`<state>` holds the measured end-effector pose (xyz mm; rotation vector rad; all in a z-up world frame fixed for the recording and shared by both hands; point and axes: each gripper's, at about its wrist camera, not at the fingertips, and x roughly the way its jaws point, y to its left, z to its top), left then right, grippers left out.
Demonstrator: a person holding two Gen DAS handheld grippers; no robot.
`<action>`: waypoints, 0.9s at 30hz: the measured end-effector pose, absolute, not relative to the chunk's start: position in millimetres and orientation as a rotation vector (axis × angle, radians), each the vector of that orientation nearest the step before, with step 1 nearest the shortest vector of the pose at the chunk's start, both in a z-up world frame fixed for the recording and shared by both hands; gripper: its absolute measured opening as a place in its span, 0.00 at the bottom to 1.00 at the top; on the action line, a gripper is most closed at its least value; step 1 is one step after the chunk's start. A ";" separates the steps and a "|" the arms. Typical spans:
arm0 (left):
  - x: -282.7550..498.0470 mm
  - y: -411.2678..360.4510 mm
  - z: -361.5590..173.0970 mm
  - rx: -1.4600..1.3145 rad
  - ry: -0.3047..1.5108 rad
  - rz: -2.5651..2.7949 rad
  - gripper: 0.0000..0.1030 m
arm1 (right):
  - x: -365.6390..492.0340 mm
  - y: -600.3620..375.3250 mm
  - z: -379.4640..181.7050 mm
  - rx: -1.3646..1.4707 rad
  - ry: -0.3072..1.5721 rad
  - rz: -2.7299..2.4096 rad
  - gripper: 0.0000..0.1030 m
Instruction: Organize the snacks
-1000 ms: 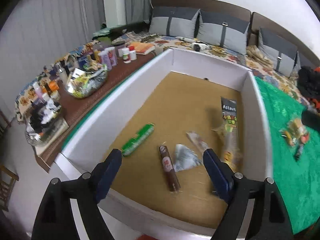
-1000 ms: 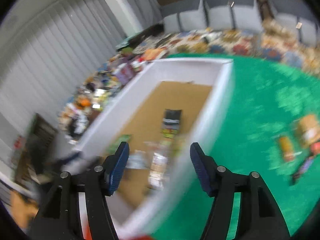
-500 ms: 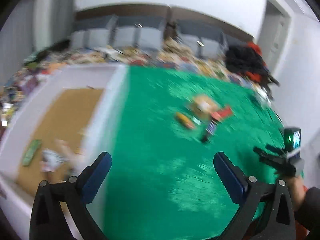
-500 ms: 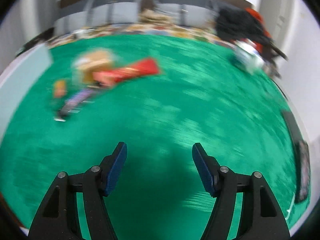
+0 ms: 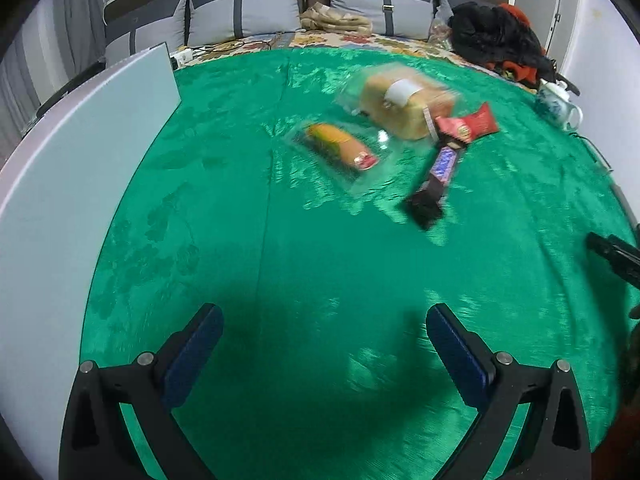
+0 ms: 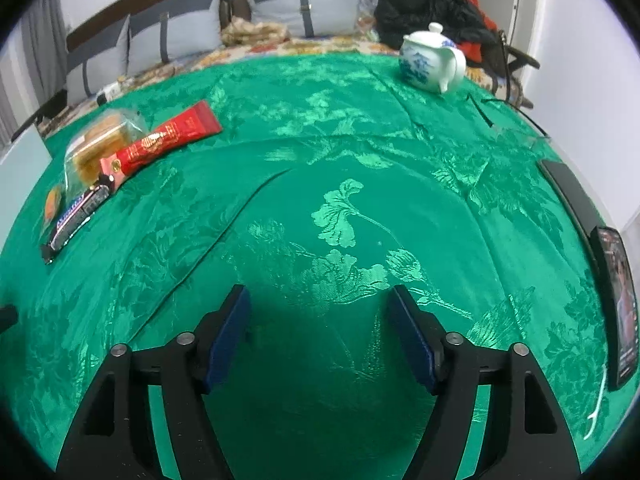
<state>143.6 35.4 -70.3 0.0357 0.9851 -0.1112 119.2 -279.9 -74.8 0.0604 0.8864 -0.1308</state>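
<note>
Several snacks lie together on the green cloth: a bagged bread loaf, an orange roll in clear wrap, a dark chocolate bar and a long red packet. The right wrist view shows them at the left: loaf, red packet, chocolate bar. My left gripper is open and empty, well short of the snacks. My right gripper is open and empty over bare cloth. The white box wall stands at the left.
A white and blue teapot stands at the far right of the cloth. A phone and a dark slab lie along the right edge. Cushions and dark clothes sit behind the table.
Both grippers have swung right, away from the white box and its snacks, to face the green cloth. The loose snacks are now closer ahead of the left gripper. Both stay open.
</note>
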 end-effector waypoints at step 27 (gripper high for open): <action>142.0 45.1 -81.3 0.038 0.947 -0.092 1.00 | 121.8 -280.2 -75.4 0.055 0.898 -0.148 0.86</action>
